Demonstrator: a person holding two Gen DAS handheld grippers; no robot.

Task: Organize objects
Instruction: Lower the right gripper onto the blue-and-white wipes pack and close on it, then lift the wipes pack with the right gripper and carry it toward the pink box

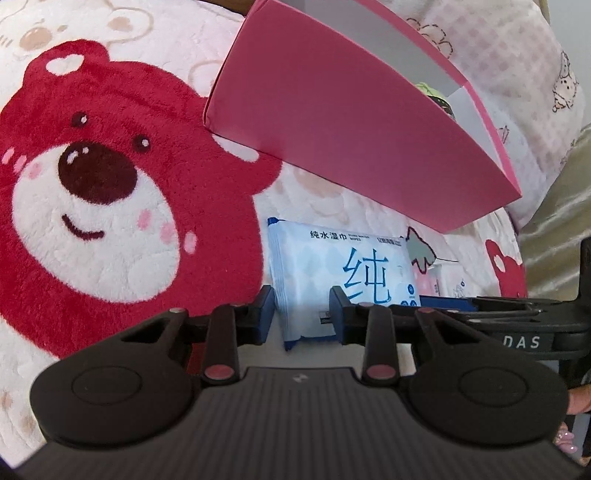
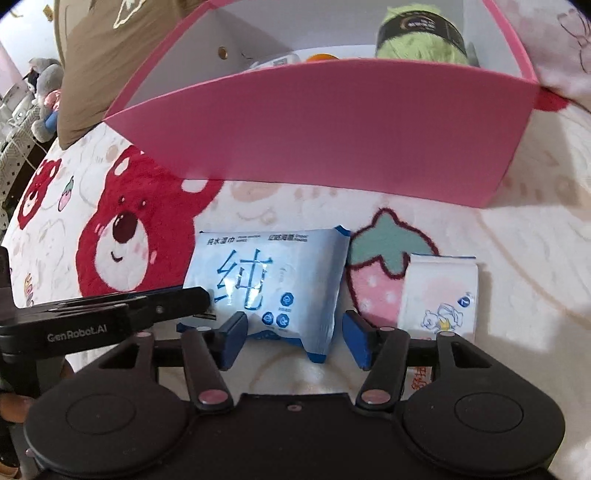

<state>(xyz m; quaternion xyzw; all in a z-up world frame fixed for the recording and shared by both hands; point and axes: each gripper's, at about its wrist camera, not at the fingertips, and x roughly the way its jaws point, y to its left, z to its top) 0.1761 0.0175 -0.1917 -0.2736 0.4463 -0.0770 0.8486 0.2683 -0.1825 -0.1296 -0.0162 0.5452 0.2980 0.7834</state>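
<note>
A light-blue wet-wipes pack (image 1: pixel 332 273) lies on the bear-print blanket, in front of an open pink box (image 1: pixel 351 122). My left gripper (image 1: pixel 302 317) is shut on the pack's left end, with its blue pads against both sides. In the right wrist view the same pack (image 2: pixel 269 280) sits between the fingers of my right gripper (image 2: pixel 295 341). That gripper is open, and its right pad stands apart from the pack's edge. The left gripper's finger (image 2: pixel 184 297) reaches in from the left and touches the pack. The pink box (image 2: pixel 332 136) stands just behind.
A small white tissue pack with a bear print (image 2: pixel 439 295) lies to the right of the wipes. Inside the box are a green yarn ball (image 2: pixel 421 33) and an orange item (image 2: pixel 323 57). A brown pillow (image 2: pixel 110 55) and plush toys (image 2: pixel 46 96) lie at far left.
</note>
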